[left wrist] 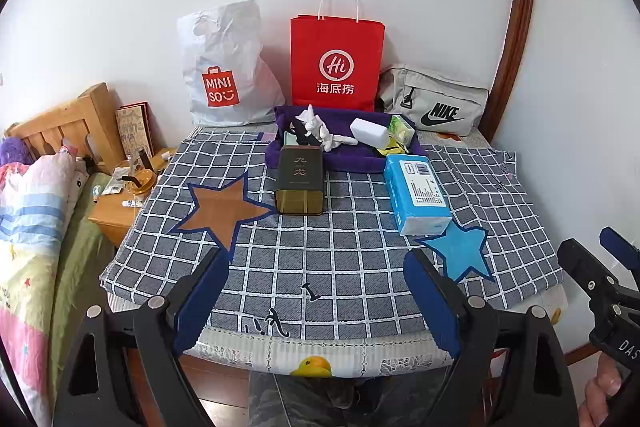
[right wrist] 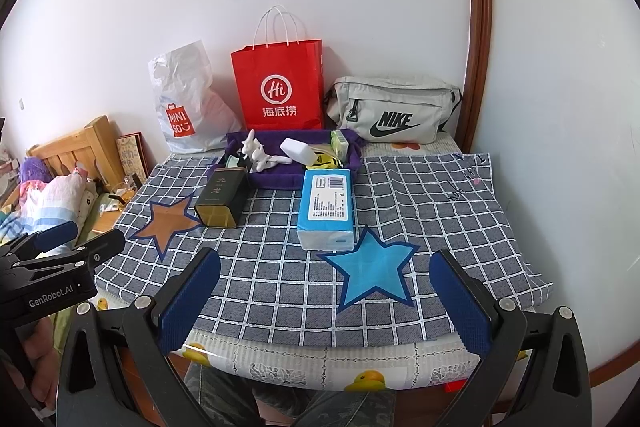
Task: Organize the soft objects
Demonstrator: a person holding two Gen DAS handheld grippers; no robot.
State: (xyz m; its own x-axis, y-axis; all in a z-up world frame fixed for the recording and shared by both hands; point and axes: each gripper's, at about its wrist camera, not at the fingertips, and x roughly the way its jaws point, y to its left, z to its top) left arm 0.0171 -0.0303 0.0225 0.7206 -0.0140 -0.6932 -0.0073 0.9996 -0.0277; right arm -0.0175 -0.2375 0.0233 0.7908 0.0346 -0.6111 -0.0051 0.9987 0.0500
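Nearest of all, the left gripper and the right gripper both hang over the near edge of the table. Each has its jaws wide apart, with nothing between them.

A little farther on, a blue star lies on the checked cloth to the right and a brown star to the left. The soft tissue pack lies just behind the blue star, its near end touching one point of the star. A dark tin lies beside the brown star.

Farther back is a purple tray with a white toy, a white block and small packets. Three bags lean on the far wall.

The pack is squishy, so a hard squeeze could crush it. A grab at one end could let it sag and slip out. Reaching into the tray could knock the toy over, and a gripper dragged low could bunch up the cloth.
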